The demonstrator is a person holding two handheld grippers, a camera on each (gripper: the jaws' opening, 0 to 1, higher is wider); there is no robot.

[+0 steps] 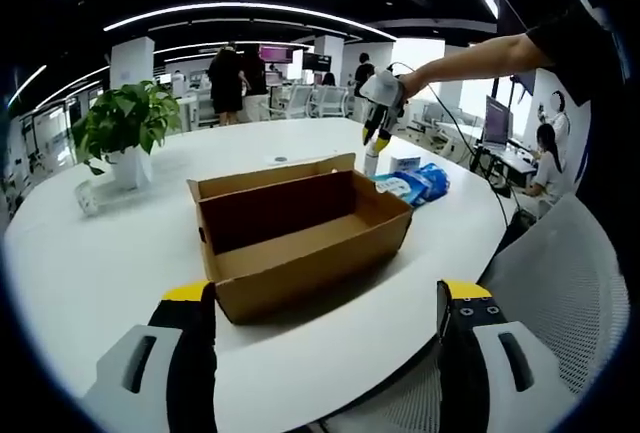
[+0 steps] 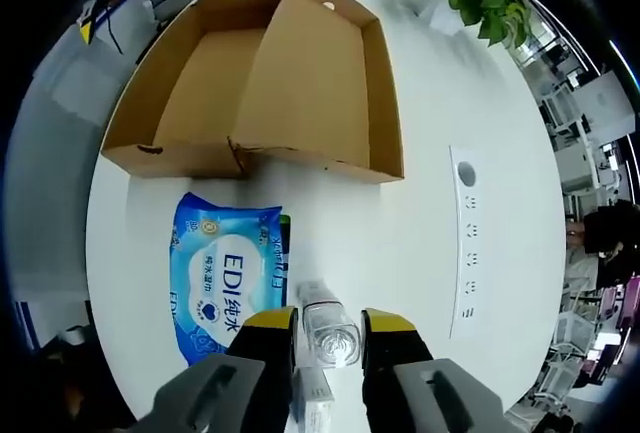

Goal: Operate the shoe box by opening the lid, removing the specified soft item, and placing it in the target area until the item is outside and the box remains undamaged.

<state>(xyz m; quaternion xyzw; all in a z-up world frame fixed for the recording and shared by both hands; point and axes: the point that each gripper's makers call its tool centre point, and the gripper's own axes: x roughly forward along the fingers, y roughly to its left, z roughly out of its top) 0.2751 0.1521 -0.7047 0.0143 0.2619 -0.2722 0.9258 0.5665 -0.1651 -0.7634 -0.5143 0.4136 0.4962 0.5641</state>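
The shoe box [image 1: 300,238] sits open on the white tabletop [image 1: 110,263], its lid [image 2: 315,83] folded back and standing along the far long side; the brown cardboard interior shows nothing inside in either view, and no tears or crushed corners are visible. Just beside the box's right end lies the soft item — a blue pack of wet wipes [image 2: 228,273] — flat on the tabletop, outside the box and not touching it as far as the right gripper view shows. The right gripper [image 2: 330,338] hangs above a clear plastic bottle [image 2: 330,328] standing next to the pack; its yellow-tipped jaws flank the bottle's top, but whether they are gripping it cannot be told. The left gripper [image 1: 325,303] is held at the near edge of the tabletop, jaws wide apart and holding nothing. A potted plant [image 1: 125,133] stands far left — well apart from the box. A mesh chair [image 1: 560,283] is at the near right.
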